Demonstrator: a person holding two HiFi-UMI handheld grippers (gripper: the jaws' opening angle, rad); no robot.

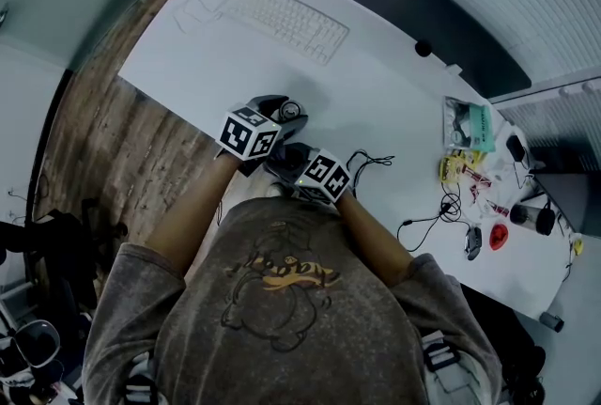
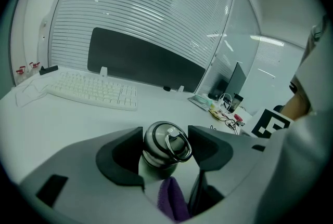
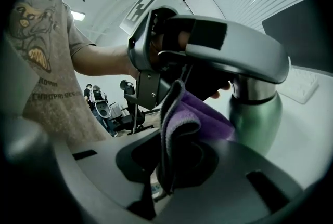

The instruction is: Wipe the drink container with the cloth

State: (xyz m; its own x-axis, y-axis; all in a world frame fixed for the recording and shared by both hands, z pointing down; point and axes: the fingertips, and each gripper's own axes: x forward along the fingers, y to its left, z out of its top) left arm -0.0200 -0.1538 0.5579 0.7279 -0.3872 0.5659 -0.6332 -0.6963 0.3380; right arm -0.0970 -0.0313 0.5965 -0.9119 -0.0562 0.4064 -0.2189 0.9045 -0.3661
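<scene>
We are working at the near edge of a white worktop [image 1: 385, 102], with plank flooring [image 1: 103, 140] lying at nine o'clock. We are clamping the left hand-held gripper [image 2: 165, 151] wide around the steel cap of the drink container [image 3: 255, 119], which is standing upright. The right hand-held gripper [image 3: 174, 163] is pinching a purple cloth [image 3: 200, 119] against its green side. A white keyboard [image 1: 282, 18] is sitting at eleven o'clock, tangled cables [image 1: 449, 204] at three o'clock, and slatted blinds [image 2: 140, 10] are hanging beyond.

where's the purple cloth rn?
Right gripper view, centre: the cloth is pinched in the right gripper, its fold against the green bottle at image right.
</scene>
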